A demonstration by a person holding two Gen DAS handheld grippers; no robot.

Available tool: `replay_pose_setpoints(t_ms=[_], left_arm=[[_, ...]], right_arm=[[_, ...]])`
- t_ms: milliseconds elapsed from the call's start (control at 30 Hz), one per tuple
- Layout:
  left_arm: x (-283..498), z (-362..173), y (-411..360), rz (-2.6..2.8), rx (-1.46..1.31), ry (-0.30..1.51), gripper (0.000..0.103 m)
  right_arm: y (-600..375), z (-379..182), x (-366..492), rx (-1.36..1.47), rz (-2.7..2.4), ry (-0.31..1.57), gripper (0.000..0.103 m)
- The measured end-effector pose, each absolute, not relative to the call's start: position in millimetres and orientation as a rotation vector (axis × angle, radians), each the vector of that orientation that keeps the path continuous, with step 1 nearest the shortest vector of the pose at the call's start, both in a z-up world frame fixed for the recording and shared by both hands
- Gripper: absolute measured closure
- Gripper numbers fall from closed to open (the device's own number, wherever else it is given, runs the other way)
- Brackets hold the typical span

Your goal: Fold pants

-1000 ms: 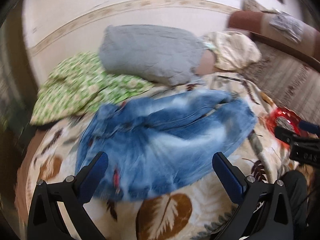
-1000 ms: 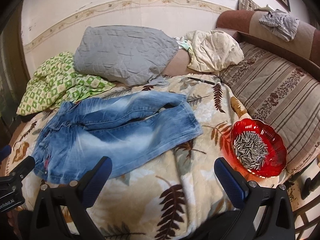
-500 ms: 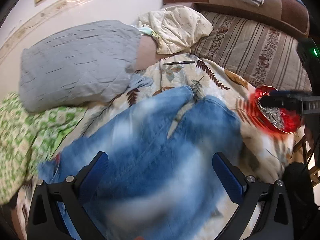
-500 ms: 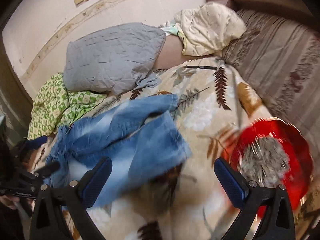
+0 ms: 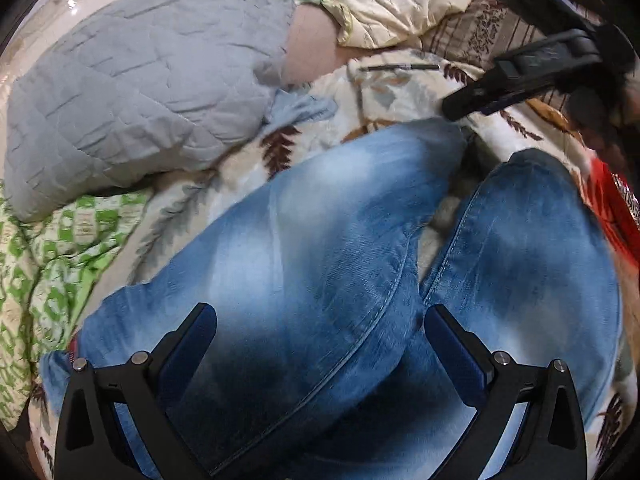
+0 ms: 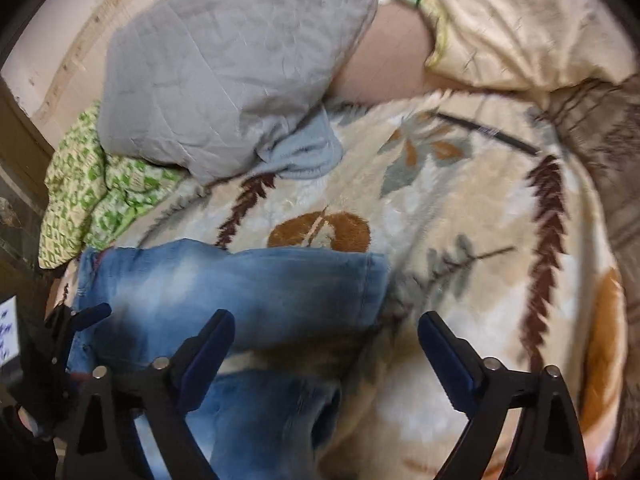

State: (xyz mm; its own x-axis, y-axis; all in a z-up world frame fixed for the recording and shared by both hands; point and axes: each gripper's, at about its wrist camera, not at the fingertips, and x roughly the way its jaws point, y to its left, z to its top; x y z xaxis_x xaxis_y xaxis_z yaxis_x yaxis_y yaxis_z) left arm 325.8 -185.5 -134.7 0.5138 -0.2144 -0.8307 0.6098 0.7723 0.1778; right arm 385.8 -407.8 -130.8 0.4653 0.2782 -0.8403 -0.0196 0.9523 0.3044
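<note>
Faded blue jeans (image 5: 320, 240) lie flat on a leaf-patterned blanket (image 5: 392, 80), the two legs running away from the left wrist camera. My left gripper (image 5: 320, 312) hangs open, low over the thighs, with nothing pinched. In the right wrist view the jeans (image 6: 240, 292) show their leg ends. My right gripper (image 6: 326, 322) stands wide just over the far leg's hem. Its jaws are closing, the hem corner lies between them, and the pads do not press it. The left wrist view shows the right gripper (image 5: 520, 68) by that hem.
A grey quilted pillow (image 5: 140, 80) and a green patterned cloth (image 5: 48, 264) lie beyond the jeans on the left. There is a cream cloth (image 6: 520, 32) at the back and a dark pen (image 6: 488, 134) on the blanket. A red bowl (image 5: 616, 208) sits at the right edge.
Both grippers have dropped closer to the jeans. The left one swung over the thighs; the right one moved left to the leg hems, its jaws slightly narrower, and the red bowl left its view.
</note>
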Motion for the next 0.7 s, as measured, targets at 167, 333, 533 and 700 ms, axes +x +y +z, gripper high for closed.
replay_pose_setpoints(t_ms=[167,333,533,700], left_arm=[[337,-154,-197,-0.510,0.547,0.925,0.009],[342,-160,-199,-0.514,0.537,1.001,0.090],[337,-103,-189,-0.508,0.434,0.904,0.096],[347,-58,-190,-0.531,0.342,0.822,0.096]], right_arm=[[-389,-164,411,0.232,0.186,1.157,0.026],[-379,-170,410,0.214,0.208,1.176,0.082],[-392,-118,391,0.224,0.215,1.055,0.094],[-399,-42,397,0.198,0.156,0.908,0.095]])
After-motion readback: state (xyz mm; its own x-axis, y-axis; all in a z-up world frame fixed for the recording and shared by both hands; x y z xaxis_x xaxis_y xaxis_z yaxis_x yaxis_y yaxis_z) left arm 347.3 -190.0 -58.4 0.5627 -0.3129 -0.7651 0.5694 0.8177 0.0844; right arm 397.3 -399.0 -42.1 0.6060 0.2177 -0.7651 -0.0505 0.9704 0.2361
